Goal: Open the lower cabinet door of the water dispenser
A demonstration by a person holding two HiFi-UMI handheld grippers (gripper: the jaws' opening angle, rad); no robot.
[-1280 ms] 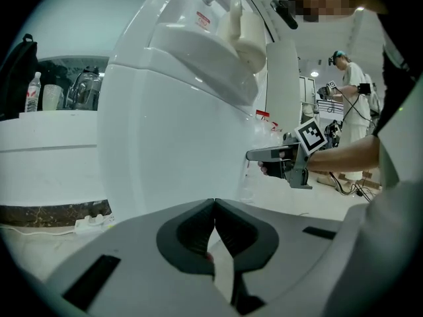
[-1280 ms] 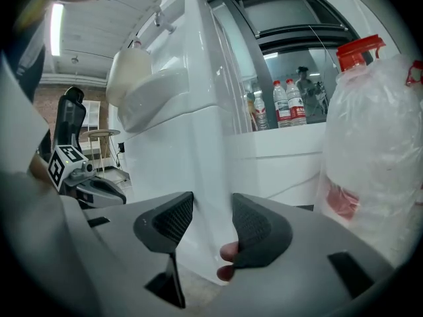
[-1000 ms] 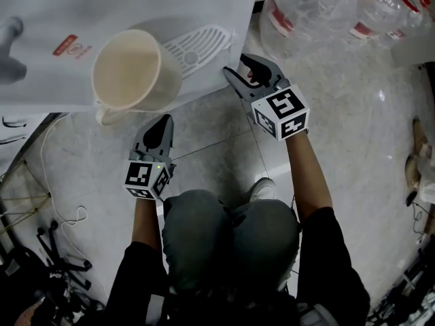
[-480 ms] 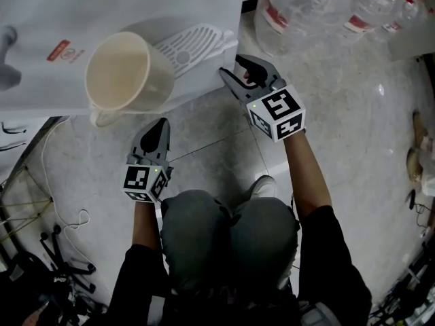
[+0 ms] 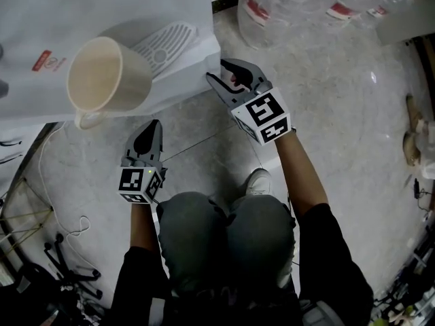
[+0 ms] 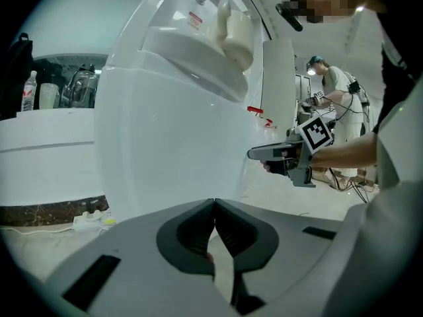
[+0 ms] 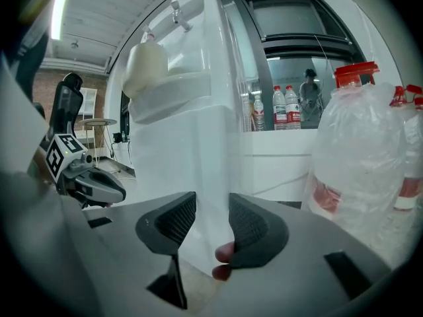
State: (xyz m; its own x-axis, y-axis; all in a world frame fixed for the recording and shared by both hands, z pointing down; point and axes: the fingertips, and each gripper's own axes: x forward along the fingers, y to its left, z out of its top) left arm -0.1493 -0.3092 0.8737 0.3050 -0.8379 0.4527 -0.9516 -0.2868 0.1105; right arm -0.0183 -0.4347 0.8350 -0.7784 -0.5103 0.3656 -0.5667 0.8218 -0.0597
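Two tongs at a white water dispenser (image 5: pixel 102 5) with a cream cup (image 5: pixel 102 80) on its tray. Right gripper (image 5: pixel 219 72): jaws apart, just closing, straddling the corner edge of the lower cabinet door (image 7: pixel 206 177). Left gripper (image 5: pixel 153 126): jaws together, empty, short of the door.

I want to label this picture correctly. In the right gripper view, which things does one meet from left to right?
left gripper → cream cup → small bottles → large water jug
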